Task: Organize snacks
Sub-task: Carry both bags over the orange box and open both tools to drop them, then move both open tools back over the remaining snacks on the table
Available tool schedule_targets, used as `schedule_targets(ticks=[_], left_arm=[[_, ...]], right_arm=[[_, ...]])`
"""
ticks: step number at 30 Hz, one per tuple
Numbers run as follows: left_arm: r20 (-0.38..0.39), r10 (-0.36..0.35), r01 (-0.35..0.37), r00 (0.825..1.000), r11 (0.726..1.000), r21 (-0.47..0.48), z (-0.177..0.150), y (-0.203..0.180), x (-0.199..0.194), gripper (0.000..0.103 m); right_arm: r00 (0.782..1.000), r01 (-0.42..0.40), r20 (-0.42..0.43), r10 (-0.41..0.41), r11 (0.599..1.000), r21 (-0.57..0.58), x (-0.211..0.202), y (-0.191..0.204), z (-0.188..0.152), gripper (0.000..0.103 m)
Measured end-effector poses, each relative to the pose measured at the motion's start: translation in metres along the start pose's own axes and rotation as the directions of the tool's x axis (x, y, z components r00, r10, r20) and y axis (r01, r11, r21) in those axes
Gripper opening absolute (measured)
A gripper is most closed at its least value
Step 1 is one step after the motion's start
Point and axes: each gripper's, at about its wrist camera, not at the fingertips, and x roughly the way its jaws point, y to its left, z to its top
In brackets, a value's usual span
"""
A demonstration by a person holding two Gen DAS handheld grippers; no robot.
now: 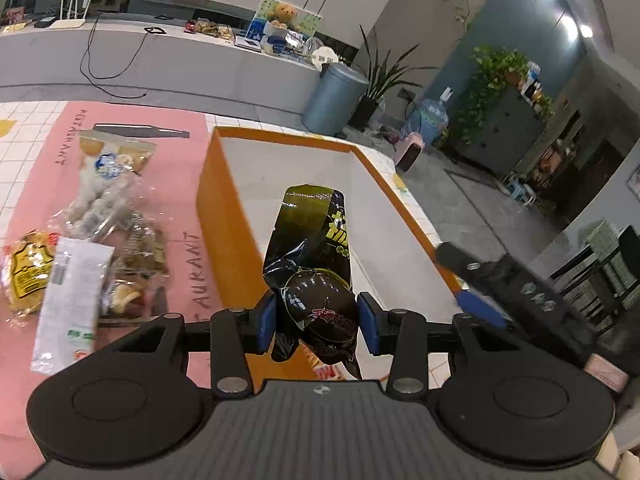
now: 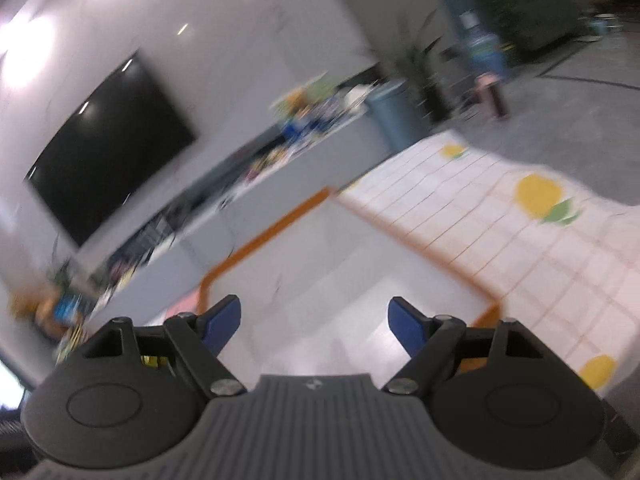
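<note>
1. Gripping the dark snack packet (image 1: pixel 310 264), the left gripper (image 1: pixel 316 316) has its blue pads (image 1: pixel 267 320) pressed on either side of the packet's crumpled lower end; the jaws stand partly closed and clamped on it.
2. Location of the held item: the packet hangs over the orange-walled box (image 1: pixel 224 216), its upper end pointing into the box's grey interior. It does not appear to touch the floor of the box.
3. Handling judgement: the packet looks light, soft and glossy. The film creases where it is pinched, so it will deform rather than resist. Slippage is a risk on so smooth a wrapper; contents may be brittle, though this cannot be confirmed.
4. Recommended hold: the present pinch near one end serves for a short carry. A grip across the fuller middle would be steadier.
5. The right gripper (image 2: pixel 314 326) has its jaws well apart with nothing between them. It hovers over the same box (image 2: pixel 264 236), near the corner; the right wrist view is blurred.
6. Remaining stock: a heap of other snacks (image 1: pixel 80 236), clear and pale bags among them, lies on the pink mat (image 1: pixel 36 160) just beside the box. These look equally light and crinkly.
7. Assessment: sorting appears partly done, with several packets outstanding.
</note>
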Motion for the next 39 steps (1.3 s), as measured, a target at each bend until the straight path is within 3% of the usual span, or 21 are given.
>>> schedule_targets(ticks=[6,12,15,18,23,25,30,39], left_arm=[[-0.015,-0.024,0.024,1.0,1.0,0.01,0.003,-0.02,0.025,0.047],[-0.047,-0.016,0.019,0.999,0.998,0.066,-0.004,-0.028,0.048,0.047],[-0.061,0.023,-0.018,0.998,0.996,0.09,-0.01,-0.031,0.056,0.047],[-0.075,0.016,-0.01,0.997,0.997,0.079,-0.014,-0.03,0.059,0.048],[-0.062,0.005,0.003,0.998,0.993,0.116,-0.015,-0.034,0.057,0.061],[-0.044,0.002,0.003,0.999,0.995,0.104,-0.015,-0.033,0.054,0.075],[-0.014,0.01,-0.009,1.0,0.998,0.067,-0.009,-0.032,0.048,0.083],[0.017,0.038,-0.039,0.999,0.998,0.048,-0.002,-0.026,0.03,0.083]], right_arm=[[0.997,0.003,0.078,-0.002,1.0,-0.008,-0.013,-0.001,0.008,0.077],[0.999,0.003,0.038,0.004,0.986,-0.168,-0.006,0.019,0.002,0.078],[0.999,-0.012,0.03,0.017,0.984,-0.177,-0.009,0.019,0.001,0.078],[1.0,-0.008,0.02,0.012,0.986,-0.164,-0.007,0.018,-0.001,0.078],[1.0,0.008,0.019,-0.005,0.988,-0.153,-0.006,0.017,-0.001,0.078],[1.0,0.005,0.023,-0.002,0.99,-0.141,-0.006,0.016,0.0,0.078],[0.999,0.008,0.032,-0.003,0.99,-0.143,-0.008,0.017,-0.001,0.078],[0.999,-0.01,0.05,0.018,0.986,-0.165,-0.013,0.022,-0.002,0.078]])
